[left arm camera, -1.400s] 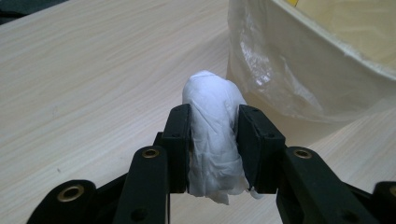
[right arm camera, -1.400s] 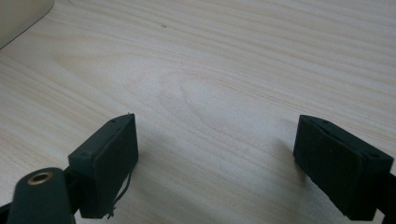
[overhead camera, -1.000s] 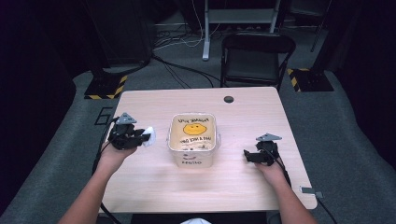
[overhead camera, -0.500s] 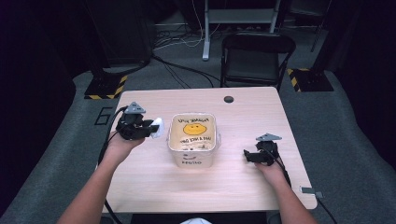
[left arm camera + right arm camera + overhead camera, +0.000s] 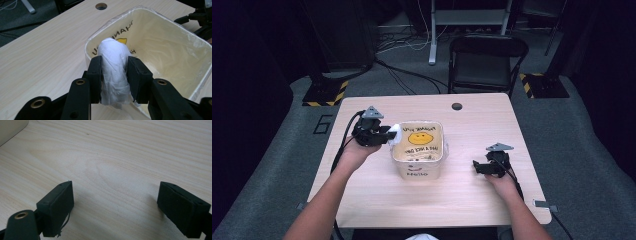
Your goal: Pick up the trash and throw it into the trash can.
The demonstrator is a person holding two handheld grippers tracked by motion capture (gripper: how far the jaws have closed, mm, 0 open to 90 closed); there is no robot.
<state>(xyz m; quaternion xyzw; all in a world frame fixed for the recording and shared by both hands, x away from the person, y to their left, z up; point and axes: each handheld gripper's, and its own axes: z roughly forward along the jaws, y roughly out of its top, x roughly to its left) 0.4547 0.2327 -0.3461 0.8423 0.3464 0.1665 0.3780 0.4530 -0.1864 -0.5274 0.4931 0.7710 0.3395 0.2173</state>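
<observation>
A cream plastic bin (image 5: 418,172) lined with a clear bag stands in the middle of the wooden table (image 5: 462,195); its inside shows a yellow smiley and dark lettering. My left gripper (image 5: 388,136) is shut on a crumpled white paper wad (image 5: 394,133), held at the bin's left rim. In the left gripper view the white paper wad (image 5: 113,72) is pinched between both pads (image 5: 96,77), with the bin's (image 5: 200,82) open mouth just beyond. My right gripper (image 5: 476,167) rests low on the table to the right of the bin, its jaws wide apart over bare wood (image 5: 112,172).
A round cable hole (image 5: 456,106) sits near the table's far edge. A black chair (image 5: 487,62) stands behind the table. Cables trail from both grippers, and a corner of the bin (image 5: 10,128) shows at the top left of the right gripper view.
My left gripper has carried the paper wad rightward and slightly upward, from beside the bin to its left rim. The right gripper has stayed where it was.
</observation>
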